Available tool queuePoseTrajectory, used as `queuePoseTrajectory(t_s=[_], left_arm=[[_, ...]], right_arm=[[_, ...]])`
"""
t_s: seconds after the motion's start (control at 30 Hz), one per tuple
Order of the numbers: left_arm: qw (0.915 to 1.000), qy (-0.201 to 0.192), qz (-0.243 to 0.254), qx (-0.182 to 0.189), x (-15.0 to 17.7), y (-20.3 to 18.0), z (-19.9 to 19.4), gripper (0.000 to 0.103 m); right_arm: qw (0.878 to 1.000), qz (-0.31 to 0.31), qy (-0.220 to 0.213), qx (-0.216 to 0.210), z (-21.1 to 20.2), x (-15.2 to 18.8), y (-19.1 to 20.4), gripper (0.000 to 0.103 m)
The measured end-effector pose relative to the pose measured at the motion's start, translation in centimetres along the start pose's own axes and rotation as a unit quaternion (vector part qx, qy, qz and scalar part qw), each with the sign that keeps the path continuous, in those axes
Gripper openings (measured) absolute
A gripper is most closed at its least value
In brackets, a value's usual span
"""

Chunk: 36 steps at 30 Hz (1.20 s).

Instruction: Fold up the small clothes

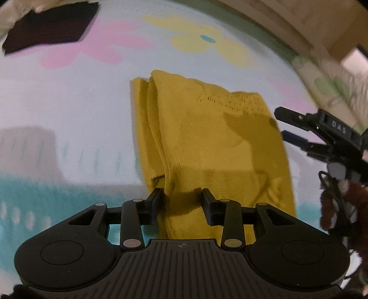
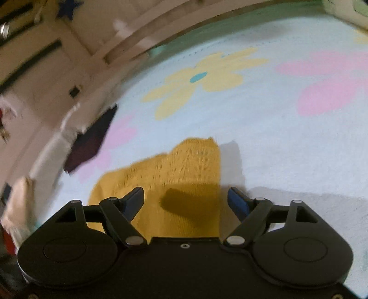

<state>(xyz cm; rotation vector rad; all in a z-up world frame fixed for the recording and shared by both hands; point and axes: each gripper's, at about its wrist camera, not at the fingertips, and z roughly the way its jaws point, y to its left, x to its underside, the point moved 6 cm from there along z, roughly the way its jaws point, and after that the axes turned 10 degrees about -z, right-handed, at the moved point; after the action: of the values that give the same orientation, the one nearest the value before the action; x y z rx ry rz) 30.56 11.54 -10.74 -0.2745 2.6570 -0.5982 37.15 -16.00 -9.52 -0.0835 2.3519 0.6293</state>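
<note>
A mustard-yellow knitted garment (image 1: 207, 142) lies folded on a pale blue bed sheet with flower prints (image 1: 80, 96). My left gripper (image 1: 181, 202) is at its near edge, jaws partly closed with a bunch of the yellow cloth between them. My right gripper (image 1: 281, 123) shows at the garment's right edge in the left wrist view, jaws apart. In the right wrist view the right gripper (image 2: 185, 200) is open and empty, hovering over the yellow garment (image 2: 184, 170), with its shadow on the cloth.
A dark maroon folded cloth (image 1: 50, 25) lies at the far left of the sheet; it also shows in the right wrist view (image 2: 89, 142). A wooden bed frame (image 1: 299, 20) borders the far side. A beige cloth (image 2: 18, 207) lies at the left.
</note>
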Motion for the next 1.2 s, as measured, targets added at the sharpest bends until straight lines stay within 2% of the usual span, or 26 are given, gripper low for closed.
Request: queuePoseTrajectory(t_s=[0.03,0.1,0.17,0.27,0.33,0.47,0.53,0.57,0.73,0.9,1.03,1.07,1.13,1.17,1.2], left_arm=[[0.9999,0.004,-0.011,0.012,0.3,0.3,-0.2,0.045],[0.9985,0.011,-0.037,0.040,0.6,0.8,-0.4,0.067],[0.9968,0.015,-0.056,0.054,0.9,1.0,-0.4,0.072],[0.9971,0.018,-0.059,0.045,1.2,1.0,0.3,0.072],[0.9967,0.010,-0.072,0.037,1.2,1.1,0.0,0.073],[0.9965,-0.022,-0.078,-0.019,1.1,2.2,-1.0,0.073],[0.9947,-0.008,-0.102,0.006,1.2,2.7,-0.5,0.075],[0.9935,-0.011,-0.112,0.016,1.2,2.8,-0.3,0.079],[0.9917,-0.018,-0.119,0.046,0.8,1.5,0.6,0.094],[0.9922,-0.029,-0.093,0.077,-0.6,-0.6,2.7,0.096],[0.9914,-0.038,-0.087,0.089,-1.3,-1.4,3.8,0.097],[0.9914,-0.037,-0.088,0.089,-1.3,-1.5,3.8,0.091],[0.9924,-0.039,-0.088,0.077,-1.5,-1.5,3.8,0.048],[0.9938,-0.037,-0.085,0.061,-1.5,-1.5,3.9,0.025],[0.9942,-0.037,-0.081,0.060,-1.4,-1.5,3.8,0.025]], right_arm=[[1.000,0.006,-0.007,-0.005,-0.3,-0.3,-0.3,0.083],[1.000,0.006,-0.009,-0.019,-0.7,-0.8,-0.5,0.087],[0.999,0.009,-0.002,-0.040,-0.6,-1.0,-0.7,0.092],[0.997,0.025,0.017,-0.071,0.2,-0.5,-1.2,0.093],[0.996,0.026,0.033,-0.074,1.1,-0.1,-1.3,0.093],[0.995,0.022,0.060,-0.079,2.0,1.1,-1.3,0.093],[0.995,0.009,0.060,-0.085,2.1,1.1,-1.0,0.094],[0.994,0.008,0.061,-0.089,2.2,1.0,-1.0,0.094],[0.992,0.009,0.053,-0.115,2.9,0.8,-1.0,0.098],[0.989,0.006,0.042,-0.139,4.0,0.3,-0.3,0.102],[0.988,-0.003,0.037,-0.149,4.6,0.1,0.4,0.100],[0.988,-0.006,0.037,-0.148,4.7,0.1,0.5,0.096],[0.989,-0.013,0.047,-0.140,4.9,0.2,0.6,0.055],[0.990,-0.015,0.055,-0.128,5.1,0.3,0.5,0.051],[0.991,-0.013,0.060,-0.121,5.2,0.5,0.4,0.050]])
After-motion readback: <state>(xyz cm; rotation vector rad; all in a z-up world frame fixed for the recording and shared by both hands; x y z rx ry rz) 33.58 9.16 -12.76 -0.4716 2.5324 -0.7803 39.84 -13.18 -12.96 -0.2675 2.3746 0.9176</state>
